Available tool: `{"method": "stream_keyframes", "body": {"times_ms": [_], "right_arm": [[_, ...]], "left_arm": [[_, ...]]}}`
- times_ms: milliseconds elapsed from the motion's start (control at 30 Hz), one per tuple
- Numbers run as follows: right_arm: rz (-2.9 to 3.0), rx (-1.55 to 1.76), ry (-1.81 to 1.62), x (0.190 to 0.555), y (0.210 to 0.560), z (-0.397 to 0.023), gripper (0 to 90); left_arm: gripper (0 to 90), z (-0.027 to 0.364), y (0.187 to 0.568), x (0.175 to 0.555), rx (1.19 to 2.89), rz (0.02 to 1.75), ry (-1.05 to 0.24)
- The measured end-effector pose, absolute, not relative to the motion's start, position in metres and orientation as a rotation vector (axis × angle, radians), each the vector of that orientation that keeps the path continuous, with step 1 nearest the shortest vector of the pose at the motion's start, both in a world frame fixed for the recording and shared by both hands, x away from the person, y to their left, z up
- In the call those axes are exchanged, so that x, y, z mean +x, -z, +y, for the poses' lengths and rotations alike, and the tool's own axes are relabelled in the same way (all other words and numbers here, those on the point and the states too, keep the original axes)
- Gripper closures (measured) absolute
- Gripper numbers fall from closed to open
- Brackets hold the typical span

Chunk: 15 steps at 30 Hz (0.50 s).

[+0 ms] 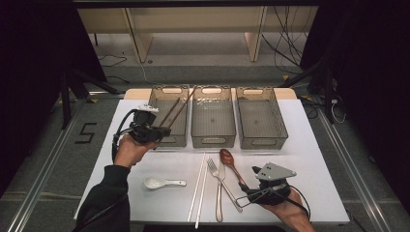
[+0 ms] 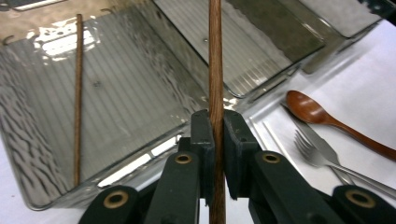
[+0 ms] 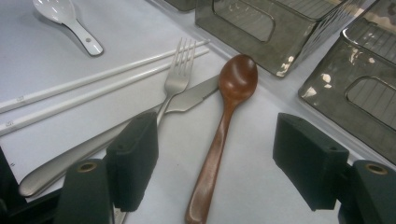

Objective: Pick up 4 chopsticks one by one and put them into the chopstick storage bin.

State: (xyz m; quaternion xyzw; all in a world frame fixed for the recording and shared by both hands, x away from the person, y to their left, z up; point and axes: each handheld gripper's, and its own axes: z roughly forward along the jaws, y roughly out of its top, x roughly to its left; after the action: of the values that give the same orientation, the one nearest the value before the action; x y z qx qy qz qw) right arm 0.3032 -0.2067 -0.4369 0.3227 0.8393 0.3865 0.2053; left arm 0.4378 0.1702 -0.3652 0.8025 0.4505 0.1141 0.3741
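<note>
My left gripper (image 1: 159, 131) is shut on a brown wooden chopstick (image 2: 215, 70), which runs straight up between its pads (image 2: 205, 135) and reaches over the left bin (image 2: 42, 154). A second brown chopstick (image 2: 78, 93) lies inside that bin. At the table's front right, my right gripper (image 3: 215, 154) stands open. The handle of a brown wooden spoon (image 3: 238, 77) lies on the table between its jaws, clear of both pads. In the high view the spoon (image 1: 227, 157) points away from the right gripper (image 1: 244, 193).
Three grey see-through bins stand in a row at the back: left (image 1: 167, 140), middle (image 1: 213, 140), right (image 1: 261, 142). On the white table lie a white ceramic spoon (image 1: 157, 182), a pair of white chopsticks (image 1: 199, 188), a fork (image 3: 180, 74) and a knife (image 3: 191, 100).
</note>
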Motion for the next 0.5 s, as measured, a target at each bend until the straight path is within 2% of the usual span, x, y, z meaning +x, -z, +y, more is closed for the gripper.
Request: {"method": "stream_keyframes", "body": {"times_ms": [500], "right_arm": [[2.34, 0.905, -1.082, 0.302, 0.438, -0.207, 31.7]], "left_arm": [[83.3, 0.186, 0.372, 0.475, 2.042, 1.254, -0.363]]}}
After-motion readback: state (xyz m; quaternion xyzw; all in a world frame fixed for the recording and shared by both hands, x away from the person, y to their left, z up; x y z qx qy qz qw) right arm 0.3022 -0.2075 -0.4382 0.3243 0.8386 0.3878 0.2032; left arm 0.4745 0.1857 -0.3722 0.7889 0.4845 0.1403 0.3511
